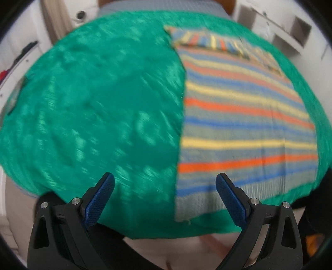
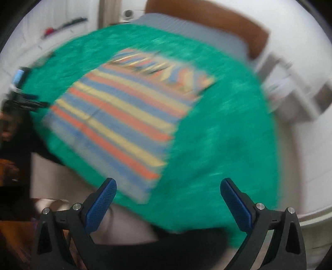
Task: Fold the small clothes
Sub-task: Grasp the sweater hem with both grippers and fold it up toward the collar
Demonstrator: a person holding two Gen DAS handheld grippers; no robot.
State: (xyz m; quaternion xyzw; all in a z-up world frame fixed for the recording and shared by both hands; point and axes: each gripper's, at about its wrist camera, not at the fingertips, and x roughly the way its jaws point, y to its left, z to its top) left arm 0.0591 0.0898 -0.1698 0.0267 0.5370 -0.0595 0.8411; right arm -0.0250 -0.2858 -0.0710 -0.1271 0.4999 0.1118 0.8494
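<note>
A striped garment (image 1: 244, 116) in blue, orange, yellow and grey lies flat on a green cloth (image 1: 93, 108), folded into a long rectangle with a sleeve folded across its far end. It lies at the right of the left wrist view and in the middle left of the right wrist view (image 2: 128, 116). My left gripper (image 1: 165, 182) is open and empty above the near edge, left of the garment's near corner. My right gripper (image 2: 168, 187) is open and empty above the garment's near right corner. Both views are blurred.
The green cloth (image 2: 224, 133) covers a raised surface with its near edge just ahead of both grippers. White furniture (image 2: 294, 87) stands at the right and a brown headboard (image 2: 207, 18) at the back. Dark objects (image 2: 22, 101) sit at the left edge.
</note>
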